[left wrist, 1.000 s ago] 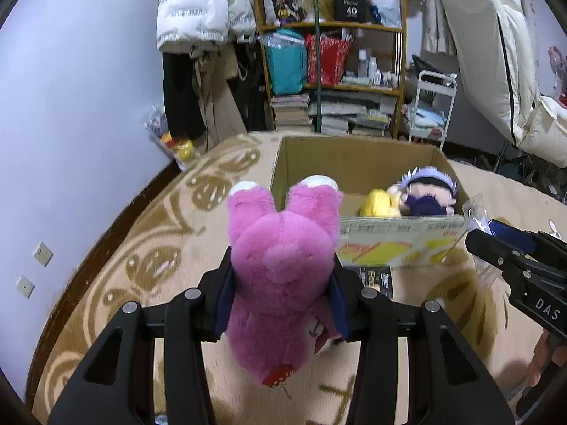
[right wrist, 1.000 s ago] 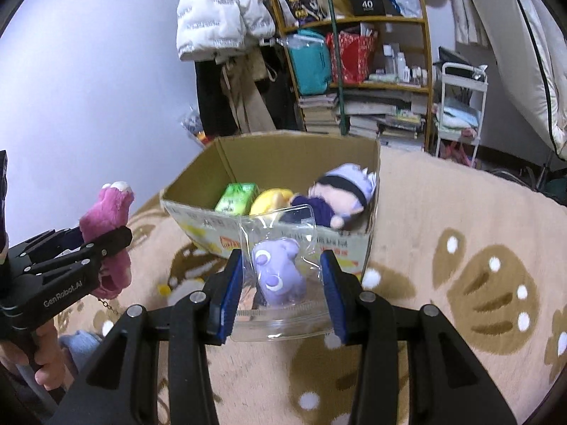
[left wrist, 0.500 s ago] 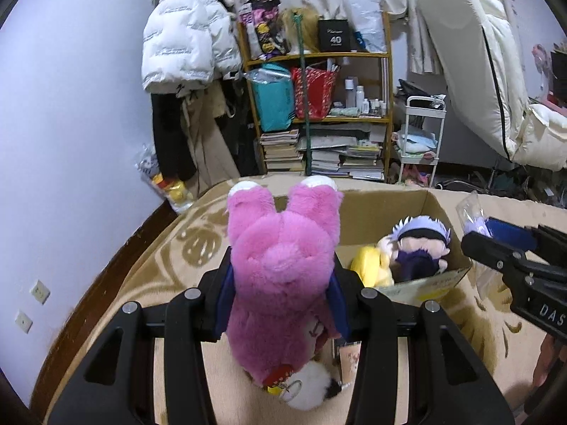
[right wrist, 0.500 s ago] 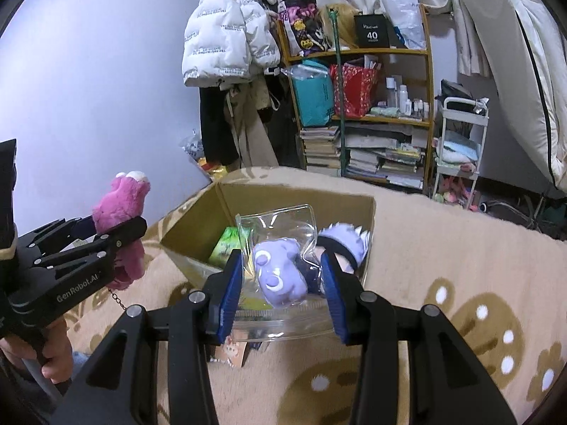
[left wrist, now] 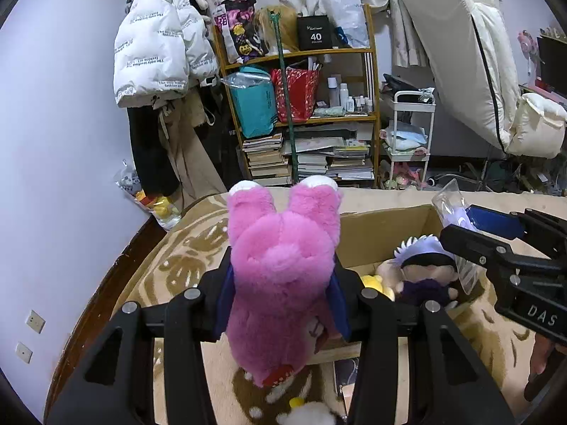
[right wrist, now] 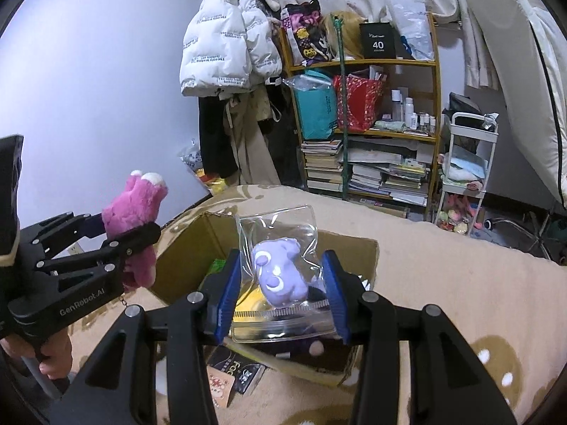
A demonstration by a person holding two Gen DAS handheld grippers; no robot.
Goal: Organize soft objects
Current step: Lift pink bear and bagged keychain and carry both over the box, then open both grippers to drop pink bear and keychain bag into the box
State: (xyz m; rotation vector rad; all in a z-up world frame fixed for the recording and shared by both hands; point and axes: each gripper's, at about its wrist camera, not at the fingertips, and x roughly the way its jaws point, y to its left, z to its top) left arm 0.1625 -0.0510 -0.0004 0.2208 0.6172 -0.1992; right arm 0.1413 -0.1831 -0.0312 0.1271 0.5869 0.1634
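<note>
Your left tongs (left wrist: 281,295) are clamped on the pink plush (left wrist: 280,276), blue pads pressed into its sides, holding it upright in the air at the left edge of the box (left wrist: 386,226). Your right tongs (right wrist: 280,292) are clamped on the clear bag (right wrist: 283,269) with the purple plush (right wrist: 280,271) sealed inside, and they hold it above the open box. In the box lie a doll (left wrist: 425,269) with pale purple hair, a yellow toy (left wrist: 375,281) beside it and a green pack (right wrist: 217,266) near the left wall. The box sits on the beige rug (right wrist: 460,283); a booklet (right wrist: 230,377) lies on the rug at the box's near corner. Behind stands a shelf (left wrist: 308,113) of books and bags, with a white jacket (left wrist: 159,46) hanging to its left.
</note>
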